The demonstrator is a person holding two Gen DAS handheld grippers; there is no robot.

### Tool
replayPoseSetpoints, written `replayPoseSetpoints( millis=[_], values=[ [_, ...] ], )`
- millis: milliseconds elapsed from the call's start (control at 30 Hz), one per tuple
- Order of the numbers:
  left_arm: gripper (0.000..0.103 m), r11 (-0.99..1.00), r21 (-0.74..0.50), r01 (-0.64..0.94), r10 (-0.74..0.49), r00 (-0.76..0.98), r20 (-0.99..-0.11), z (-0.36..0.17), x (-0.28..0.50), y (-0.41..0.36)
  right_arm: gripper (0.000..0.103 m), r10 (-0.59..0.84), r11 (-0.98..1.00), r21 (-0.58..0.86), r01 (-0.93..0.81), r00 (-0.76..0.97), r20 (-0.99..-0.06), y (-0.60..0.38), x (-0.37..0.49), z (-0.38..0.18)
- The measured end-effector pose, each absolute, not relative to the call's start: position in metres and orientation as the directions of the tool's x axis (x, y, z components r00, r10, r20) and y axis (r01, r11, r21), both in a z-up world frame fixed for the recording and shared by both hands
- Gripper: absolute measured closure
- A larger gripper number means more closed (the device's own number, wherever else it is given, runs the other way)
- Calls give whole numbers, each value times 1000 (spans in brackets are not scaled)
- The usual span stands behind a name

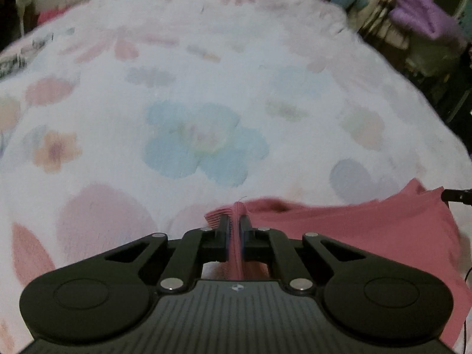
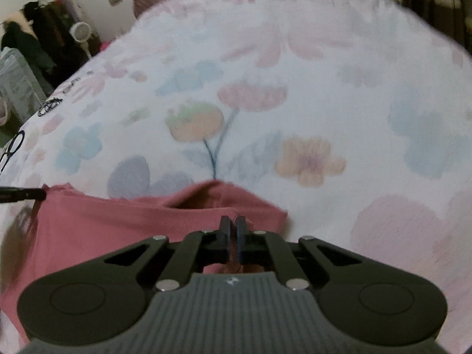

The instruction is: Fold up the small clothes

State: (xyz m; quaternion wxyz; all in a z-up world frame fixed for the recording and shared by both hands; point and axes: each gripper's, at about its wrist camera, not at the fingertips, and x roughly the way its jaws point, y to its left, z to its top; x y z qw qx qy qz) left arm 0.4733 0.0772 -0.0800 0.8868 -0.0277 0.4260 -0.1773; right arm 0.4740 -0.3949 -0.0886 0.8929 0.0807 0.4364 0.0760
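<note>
Nearest the lens, the left gripper is pinched tight on a ribbed edge of the pink garment, and the right gripper is clamped on another edge of the same cloth beside a dark opening in the fabric. The garment lies stretched between them on the flowered bedspread; its lower part is hidden under both gripper bodies, and which edge each holds cannot be told. Beyond the garment the bedspread is blurred. At its far left edge, black printed writing is too smeared to read. Past the bedspread, a white fan and purple cloth sit in dim clutter.
</note>
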Motion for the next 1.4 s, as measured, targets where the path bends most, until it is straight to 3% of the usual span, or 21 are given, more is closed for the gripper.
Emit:
replayPoseSetpoints(
  millis=[167, 400, 467, 533, 567, 733, 767, 867, 900, 967, 1100, 1233, 1400],
  values=[
    [97, 940, -167, 296, -323, 626, -710, -67, 470, 78, 103, 190, 979, 191, -75, 687, -702, -400, 467, -62],
    [93, 962, -141, 236, -256, 587, -768, -99, 485, 67, 103, 135, 987, 159, -17, 625, -769, -398, 494, -101],
    [84, 965, -143, 218, -248, 599, -761, -98, 482, 70, 99, 141, 983, 186, 8, 619, -773, -401, 492, -107],
    [84, 964, -145, 223, -253, 597, -761, -92, 477, 75, 95, 138, 983, 185, 9, 628, -766, -400, 485, -104],
    [83, 964, -143, 223, -252, 601, -758, -87, 473, 77, 87, 127, 986, 165, 2, 632, -765, -399, 481, -101],
    [82, 956, -150, 250, -273, 582, -766, -66, 440, 83, 85, 109, 992, 125, -18, 620, -777, -393, 450, -80],
    [80, 954, -152, 259, -278, 574, -770, -64, 433, 82, 85, 118, 991, 131, -24, 614, -781, -392, 441, -77],
    [65, 944, -197, 264, -314, 544, -778, -59, 403, 84, 70, 165, 984, 172, -44, 588, -792, -391, 408, -70],
    [62, 940, -217, 263, -329, 537, -777, -59, 394, 85, 69, 178, 981, 187, -45, 577, -797, -389, 395, -69],
    [47, 933, -250, 260, -354, 524, -774, -61, 373, 85, 69, 188, 980, 195, -47, 555, -810, -385, 373, -72],
    [42, 931, -279, 235, -361, 485, -797, -74, 342, 84, 67, 179, 979, 206, -8, 529, -830, -380, 331, -83],
    [36, 927, -347, 142, -373, 456, -808, -93, 327, 90, 56, 181, 967, 249, 59, 530, -829, -378, 298, -99],
    [36, 893, -450, 32, -409, 477, -778, -124, 310, 101, 55, 234, 887, 409, 215, 554, -799, -395, 275, -126]
  ],
)
